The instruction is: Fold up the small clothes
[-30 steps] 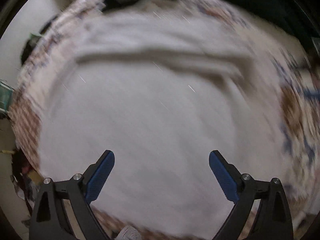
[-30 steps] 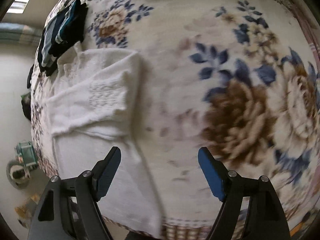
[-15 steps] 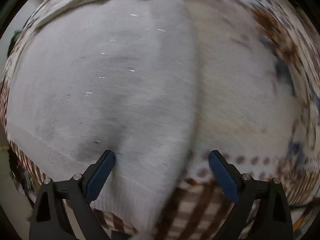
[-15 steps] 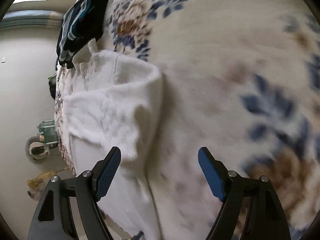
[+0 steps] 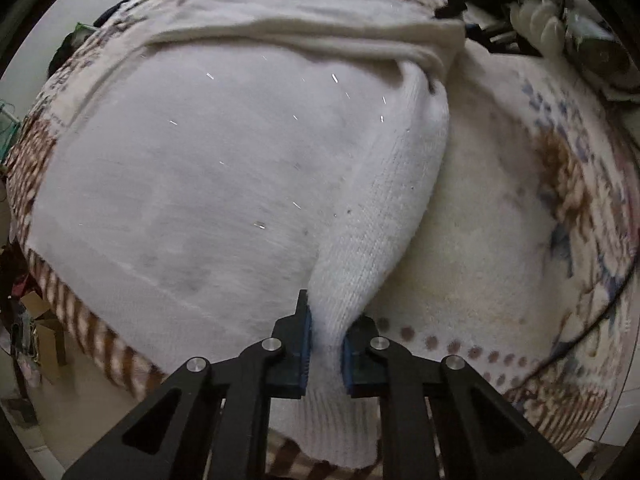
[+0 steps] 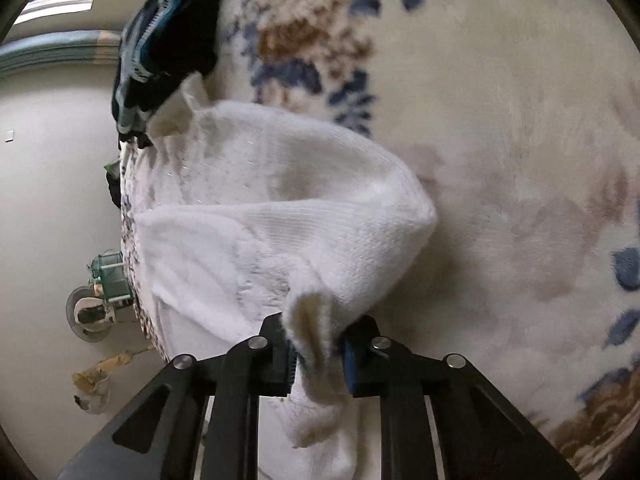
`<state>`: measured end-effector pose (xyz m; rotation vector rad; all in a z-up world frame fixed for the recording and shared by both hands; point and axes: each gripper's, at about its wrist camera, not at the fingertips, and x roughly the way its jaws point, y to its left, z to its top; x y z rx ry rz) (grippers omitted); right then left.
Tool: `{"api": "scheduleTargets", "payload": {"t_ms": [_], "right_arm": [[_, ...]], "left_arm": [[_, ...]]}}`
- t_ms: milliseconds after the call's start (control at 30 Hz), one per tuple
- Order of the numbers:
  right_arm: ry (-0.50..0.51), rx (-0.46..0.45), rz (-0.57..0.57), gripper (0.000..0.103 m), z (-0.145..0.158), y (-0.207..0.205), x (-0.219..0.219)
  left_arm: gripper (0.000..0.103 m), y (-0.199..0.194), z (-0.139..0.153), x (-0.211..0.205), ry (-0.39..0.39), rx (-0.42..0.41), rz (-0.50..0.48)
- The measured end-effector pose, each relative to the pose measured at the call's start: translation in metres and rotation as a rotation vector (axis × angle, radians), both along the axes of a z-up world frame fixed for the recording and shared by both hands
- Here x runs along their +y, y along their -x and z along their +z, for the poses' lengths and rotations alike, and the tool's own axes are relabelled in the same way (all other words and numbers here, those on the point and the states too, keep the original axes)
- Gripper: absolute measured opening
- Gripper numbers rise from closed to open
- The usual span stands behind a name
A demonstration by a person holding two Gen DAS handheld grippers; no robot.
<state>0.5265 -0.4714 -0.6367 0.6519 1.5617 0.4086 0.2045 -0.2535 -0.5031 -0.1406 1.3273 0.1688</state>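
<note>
A white knitted sweater (image 5: pixel 224 168) lies spread on a flowered blanket. In the left wrist view my left gripper (image 5: pixel 325 346) has its jaws closing on the sweater's right edge near the ribbed hem, and the blue pads press the knit from both sides. In the right wrist view the same sweater (image 6: pixel 280 216) bulges up in a fold, and my right gripper (image 6: pixel 316 354) has its jaws closing on a bunched corner of the knit, pinched between the pads. The cloth hides both grippers' fingertips in part.
The flowered blanket (image 6: pixel 500 140) covers a bed and stretches wide to the right. A dark, teal-striped garment (image 6: pixel 160 52) lies at the far end beside the sweater. The bed's edge drops to a pale floor (image 6: pixel 48 200) on the left, with small objects down there.
Both grippers went from wide open over the cloth to pinching the white sweater. The left one shifted to the sweater's right edge; the right one closed in on the folded corner.
</note>
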Motion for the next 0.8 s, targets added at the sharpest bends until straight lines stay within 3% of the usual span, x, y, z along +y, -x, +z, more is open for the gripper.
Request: {"api": "scheduleTargets", "payload": {"t_ms": [133, 233, 467, 600, 800], "right_arm": [[-0.010, -0.034, -0.010, 0.016, 0.042, -0.002, 0.015], [0.040, -0.067, 0.021, 0.016, 0.076, -0.009, 0.040], [0.188, -0.119, 0.124, 0.015, 0.131, -0.040, 0.170], [0.256, -0.121, 0.182, 0.015, 0.120, -0.059, 0.265], [0.390, -0.079, 0.221, 0.015, 0.073, -0.084, 0.382]], "left_arm": [[0.009, 0.007, 0.029, 0.018, 0.034, -0.035, 0.043], [0.009, 0.011, 0.048, 0.032, 0.059, -0.070, 0.088], [0.009, 0.008, 0.071, 0.136, 0.152, -0.097, 0.246], [0.009, 0.001, 0.057, 0.207, 0.209, -0.079, 0.318], [0.009, -0.016, 0.016, 0.306, 0.297, -0.036, 0.381]]}}
